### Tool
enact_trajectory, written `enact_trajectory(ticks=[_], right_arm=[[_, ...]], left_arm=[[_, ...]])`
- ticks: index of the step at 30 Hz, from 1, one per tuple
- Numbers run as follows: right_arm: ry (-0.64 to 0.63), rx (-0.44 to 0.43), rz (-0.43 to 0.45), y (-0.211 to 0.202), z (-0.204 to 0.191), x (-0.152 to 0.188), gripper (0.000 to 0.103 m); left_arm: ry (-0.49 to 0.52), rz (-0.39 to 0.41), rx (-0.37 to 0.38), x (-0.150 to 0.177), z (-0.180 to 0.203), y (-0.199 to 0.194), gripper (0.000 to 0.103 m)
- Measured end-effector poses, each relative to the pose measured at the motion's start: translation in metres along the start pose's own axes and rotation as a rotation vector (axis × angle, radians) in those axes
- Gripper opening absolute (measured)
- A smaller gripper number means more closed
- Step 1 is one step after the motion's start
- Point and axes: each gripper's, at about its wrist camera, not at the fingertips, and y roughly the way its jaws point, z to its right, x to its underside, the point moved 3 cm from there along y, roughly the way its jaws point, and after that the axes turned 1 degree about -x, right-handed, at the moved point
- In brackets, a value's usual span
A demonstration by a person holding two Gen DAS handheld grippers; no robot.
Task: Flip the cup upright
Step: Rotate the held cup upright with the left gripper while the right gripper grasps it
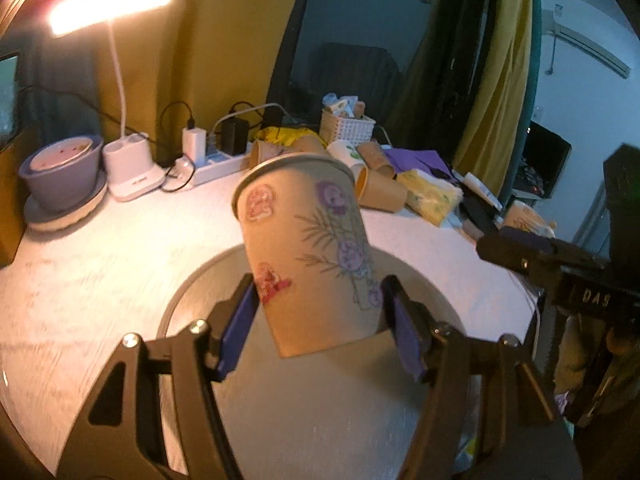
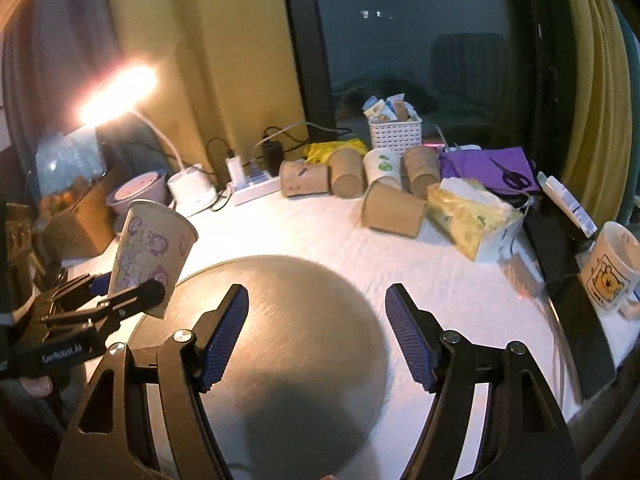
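A tan paper cup (image 1: pixel 308 256) printed with pink and purple flowers is held between the blue pads of my left gripper (image 1: pixel 320 328). It is mouth-up, tilted a little to the left, and lifted above the round grey mat (image 1: pixel 320 420). The right wrist view shows the same cup (image 2: pixel 150 252) in my left gripper (image 2: pixel 128 290) at the left, above the mat's left edge (image 2: pixel 168 304). My right gripper (image 2: pixel 316 336) is open and empty over the mat. It appears at the right edge of the left wrist view (image 1: pixel 560 276).
Several paper cups (image 2: pixel 348 178) lie at the back of the white table with a white basket (image 2: pixel 395 132), a tissue pack (image 2: pixel 468 216), a power strip (image 2: pixel 256 188) and a lit desk lamp (image 1: pixel 132 176). A bowl (image 1: pixel 64 172) stands back left, a mug (image 2: pixel 608 268) right.
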Motion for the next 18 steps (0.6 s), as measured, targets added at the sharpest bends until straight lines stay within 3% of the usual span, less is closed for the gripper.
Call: enact_trajectory(ticks=[6,14,18], right_arm=[[-0.002,-0.049,-0.023,-0.012,-0.030,0.021,0.074],[0.030,-0.281,-0.093,-0.021,-0.079,0.036,0.074],[0.032,-0.358,-0.128,-0.024,-0.100,0.041,0.074]], left_arm=[[0.061,0.031,-0.041,0.039,0.000,-0.028,0.064],[0.108,0.081,-0.055,0.074,0.005,-0.059,0.064],[0.114,0.104,-0.020,0.082,0.009,-0.070,0.064]])
